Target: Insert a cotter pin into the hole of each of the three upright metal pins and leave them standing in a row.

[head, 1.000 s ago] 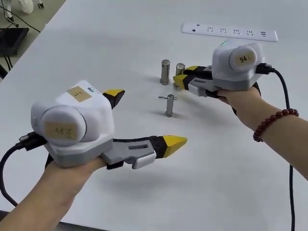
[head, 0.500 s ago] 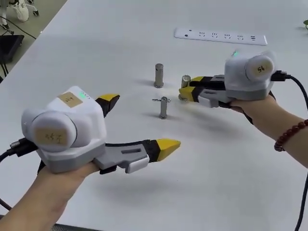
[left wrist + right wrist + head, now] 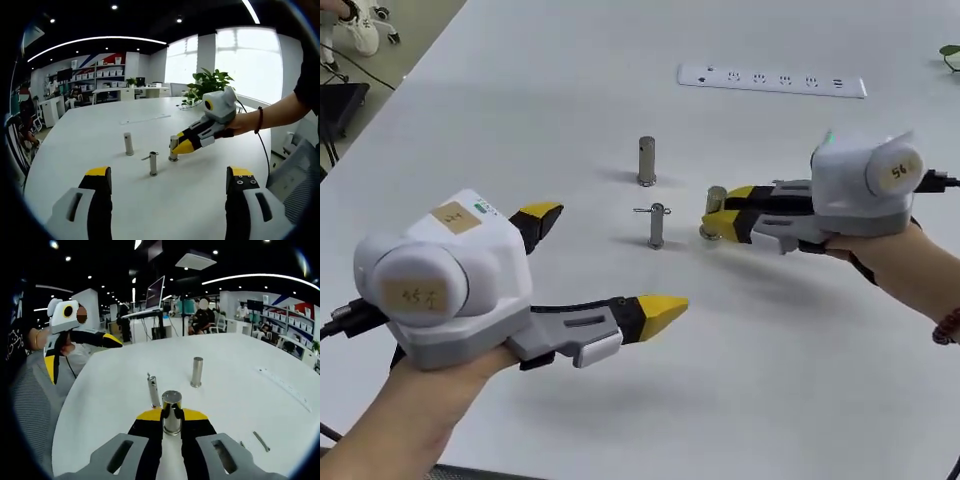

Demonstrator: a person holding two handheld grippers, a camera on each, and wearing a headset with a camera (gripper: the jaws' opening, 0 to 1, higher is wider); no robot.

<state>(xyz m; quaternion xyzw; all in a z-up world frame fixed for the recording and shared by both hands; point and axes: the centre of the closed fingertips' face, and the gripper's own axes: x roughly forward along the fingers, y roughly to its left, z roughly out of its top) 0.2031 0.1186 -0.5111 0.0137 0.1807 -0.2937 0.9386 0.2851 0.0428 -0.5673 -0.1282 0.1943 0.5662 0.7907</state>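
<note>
Two tongs over the white surface [image 3: 800,360]: nearest, the left tongs [image 3: 605,260] gape wide, holding nothing. Farther on, the right tongs [image 3: 725,212] clamp an upright metal pin [image 3: 171,410], near the middle pin [image 3: 656,230], which carries a cotter pin [image 3: 648,210]. The far pin [image 3: 646,160] stands beyond.

Here we are in a bright, modern open-plan office. A big white table [image 3: 800,380] carries a power strip [image 3: 772,80]. Look past it and there are shelves [image 3: 112,70] stacked with white bins [image 3: 97,74] along the far wall. Desks [image 3: 122,91] stand beyond, there's a monitor [image 3: 155,292], and a person [image 3: 202,317] sits working. A plant [image 3: 210,85] sits by tall windows [image 3: 247,55]. Overhead is a dark ceiling [image 3: 150,20] with spotlights [image 3: 115,7] and a curved light strip [image 3: 95,40].
</note>
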